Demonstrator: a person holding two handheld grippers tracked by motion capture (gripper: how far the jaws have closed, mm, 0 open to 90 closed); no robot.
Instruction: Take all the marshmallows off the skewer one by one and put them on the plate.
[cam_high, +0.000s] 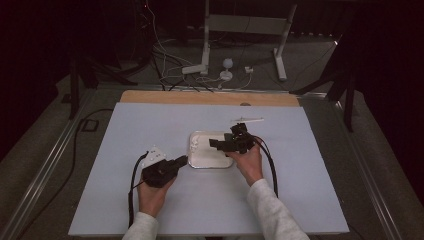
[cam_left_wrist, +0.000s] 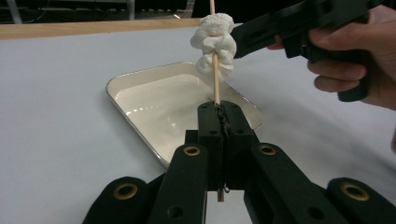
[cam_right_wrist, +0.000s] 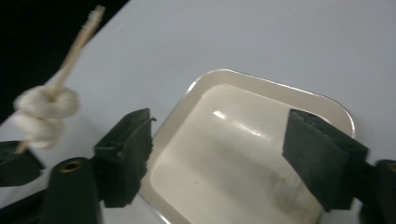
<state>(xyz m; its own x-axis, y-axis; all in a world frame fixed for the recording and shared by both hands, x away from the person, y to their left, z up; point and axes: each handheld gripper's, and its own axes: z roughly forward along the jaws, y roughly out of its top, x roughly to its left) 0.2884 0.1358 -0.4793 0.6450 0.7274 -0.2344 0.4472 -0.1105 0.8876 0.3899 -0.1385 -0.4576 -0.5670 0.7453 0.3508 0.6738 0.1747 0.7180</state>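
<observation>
a dark lab: a white table on metal rails, loose cables and stand legs behind.

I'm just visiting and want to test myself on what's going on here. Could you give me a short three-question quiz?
1. True or false: the left gripper is shut on the wooden skewer.
2. What is threaded on the skewer? A) white marshmallows B) red grapes C) metal nuts
3. Fill in: the right gripper's fingers stand ____ above the white tray.

Key: 1 true; 2 A; 3 open.
</observation>
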